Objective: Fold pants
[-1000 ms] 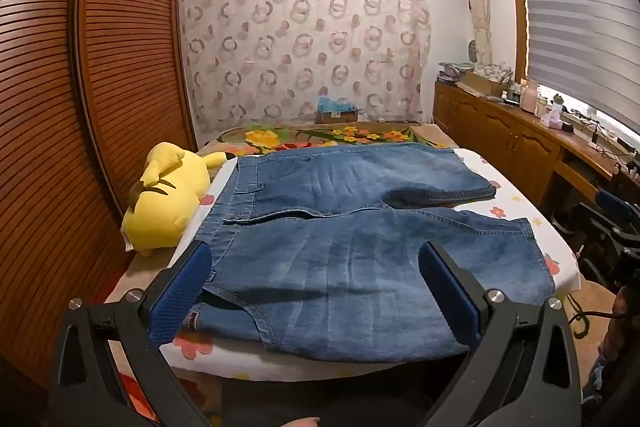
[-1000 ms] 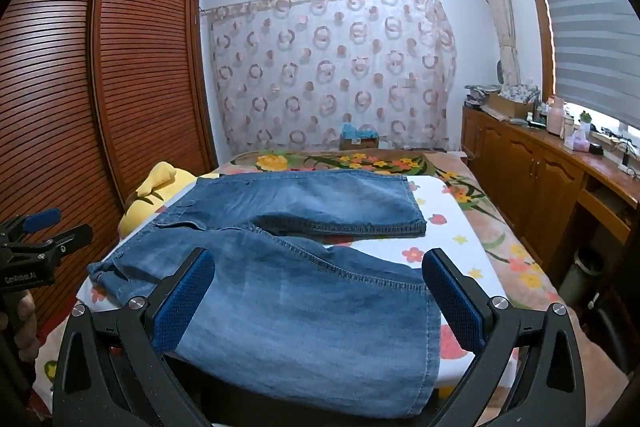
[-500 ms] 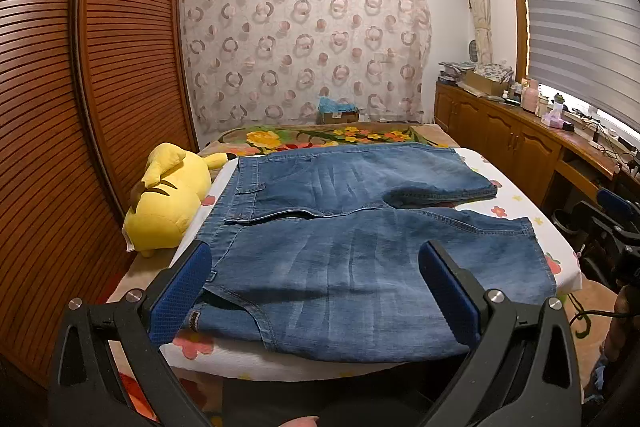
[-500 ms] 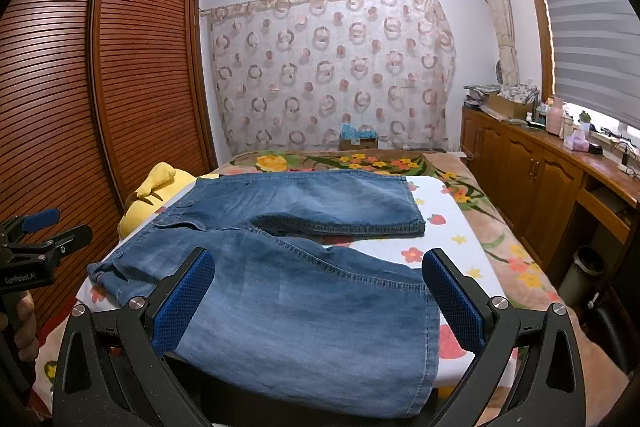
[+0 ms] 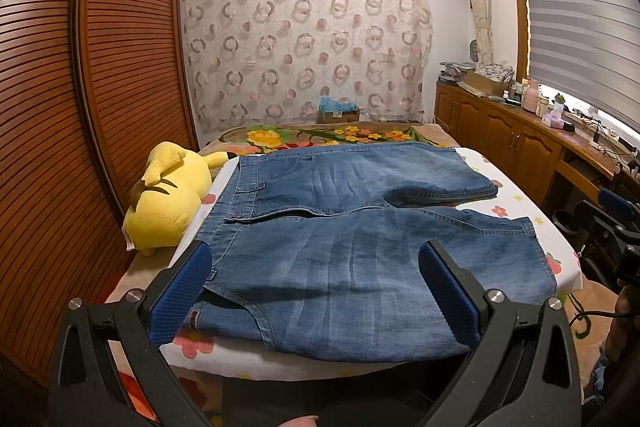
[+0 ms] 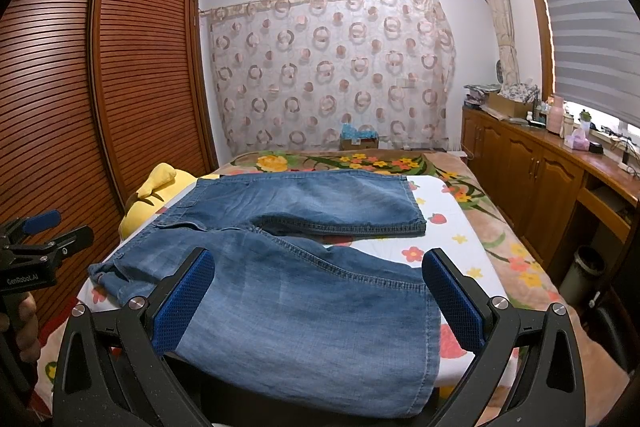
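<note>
While the bed (image 5: 516,201) fills most of the room, the pants (image 5: 360,247) lie spread flat on its white flowered sheet, with both legs open like a V. The waist is on the left and the leg ends are on the right. The near leg hangs a little over the near edge of the bed. A yellow plush toy (image 5: 168,203) lies just beside the waist, on the far left.

No fold looks made yet, so I think this is the very start: getting ready to grab.

The left gripper (image 5: 314,291) is wide open and holds nothing. It hangs above the near waist corner. The right gripper (image 6: 318,297) is wide open too, with nothing in it, above the near leg end.

Next, I think each gripper should go down, pinch its near edge, and carry the near leg over onto the far leg.
</note>
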